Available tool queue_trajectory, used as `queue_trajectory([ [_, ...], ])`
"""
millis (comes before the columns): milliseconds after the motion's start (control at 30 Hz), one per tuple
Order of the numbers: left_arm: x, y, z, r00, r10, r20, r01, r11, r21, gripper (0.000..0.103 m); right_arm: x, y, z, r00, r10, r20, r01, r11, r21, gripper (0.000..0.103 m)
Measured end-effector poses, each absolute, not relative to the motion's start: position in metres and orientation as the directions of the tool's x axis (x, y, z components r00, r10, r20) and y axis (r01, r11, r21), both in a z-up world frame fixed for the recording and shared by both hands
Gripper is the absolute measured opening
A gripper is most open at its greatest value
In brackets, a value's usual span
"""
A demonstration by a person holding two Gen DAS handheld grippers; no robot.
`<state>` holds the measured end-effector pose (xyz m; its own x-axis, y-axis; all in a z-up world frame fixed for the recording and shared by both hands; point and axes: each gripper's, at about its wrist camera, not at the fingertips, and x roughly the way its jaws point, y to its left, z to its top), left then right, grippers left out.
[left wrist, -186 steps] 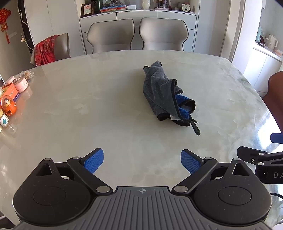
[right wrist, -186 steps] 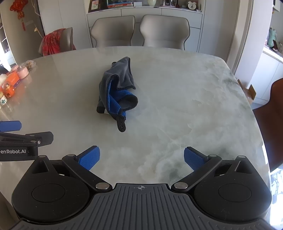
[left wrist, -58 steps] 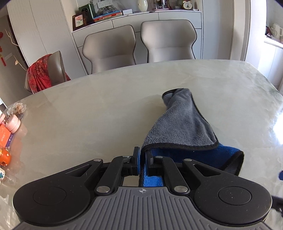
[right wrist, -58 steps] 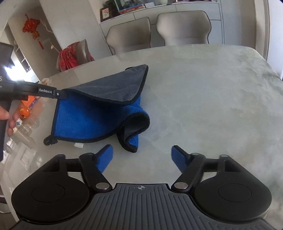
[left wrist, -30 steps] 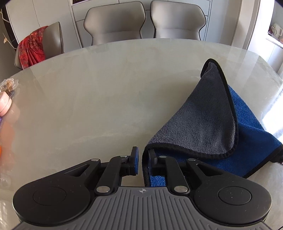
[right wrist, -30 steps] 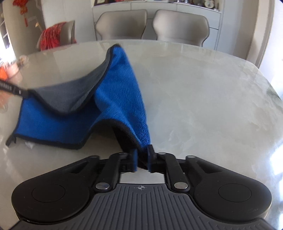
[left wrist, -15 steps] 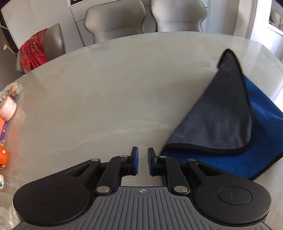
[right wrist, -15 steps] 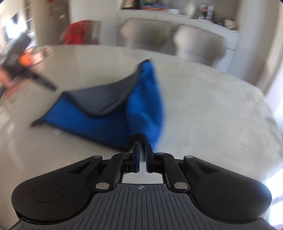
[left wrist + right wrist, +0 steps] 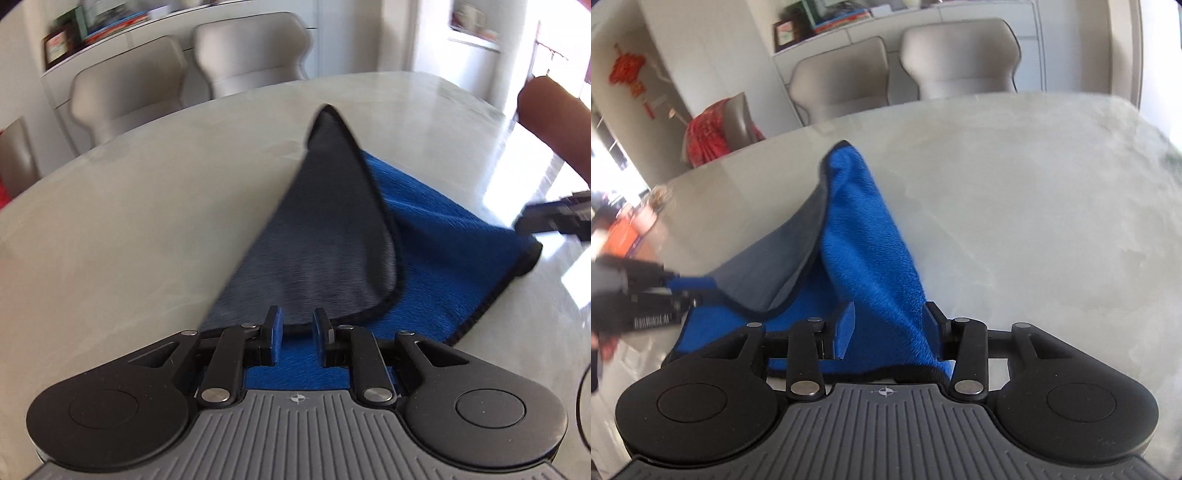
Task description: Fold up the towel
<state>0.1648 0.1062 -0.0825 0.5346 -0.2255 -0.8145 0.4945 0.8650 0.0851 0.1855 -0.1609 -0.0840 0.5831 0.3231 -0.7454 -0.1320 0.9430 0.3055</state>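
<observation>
While both hand-held grippers' jaws open, holding nothing, the plush blue-grey towel [image 9: 436, 236] peaks on glossy marble.

towel [image 9: 436, 236]: just 1, blue one side, grey the other
hand-held gripper: 2 total, left hand-held gripper [image 9: 297, 328] and right hand-held gripper [image 9: 890, 326]
blue pads per gripper: 2
worktop [image 9: 1034, 221]: 1, pale marble look
grey chairs [image 9: 960, 55] behind it: 2 side by side, plus 1 more off at the left with red cloth [image 9: 709, 136] draped over it, so 3
red cloth: 1
red wall ornament [image 9: 626, 72]: 1
stuff on the back shelf: too blurry to count
</observation>
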Motion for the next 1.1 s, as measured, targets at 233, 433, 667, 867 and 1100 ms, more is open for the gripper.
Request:
queue_trajectory([
  [233,0.157,0.082,-0.098,0.546,-0.247,-0.801,0.630,0.752,0.197,0.018,0.191,-0.153,-0.090,0.569,0.339,-0.749,-0.157,0.939,0.305,0.045],
  [433,0.157,0.068,-0.098,0.503,-0.307,-0.808,0.707,0.683,0.181,0.027,0.192,-0.152,-0.095,0.550,0.340,-0.762,-0.161,0.939,0.303,0.046],
  [667,0.161,0.046,-0.107,0.498,-0.314,-0.808,0.747,0.628,0.217,0.039,0.196,-0.148,-0.099,0.539,0.345,-0.768,-0.162,0.938,0.308,0.048],
  [867,0.180,0.046,-0.112,0.467,-0.324,-0.823,0.725,0.673,0.146,0.016,0.199,-0.147,-0.098,0.543,0.342,-0.767,-0.161,0.939,0.305,0.049],
  [1100,0.210,0.070,-0.096,0.537,-0.288,-0.793,0.637,0.755,0.157,0.011,0.208,-0.153,-0.099,0.557,0.328,-0.763,-0.152,0.943,0.295,0.052],
])
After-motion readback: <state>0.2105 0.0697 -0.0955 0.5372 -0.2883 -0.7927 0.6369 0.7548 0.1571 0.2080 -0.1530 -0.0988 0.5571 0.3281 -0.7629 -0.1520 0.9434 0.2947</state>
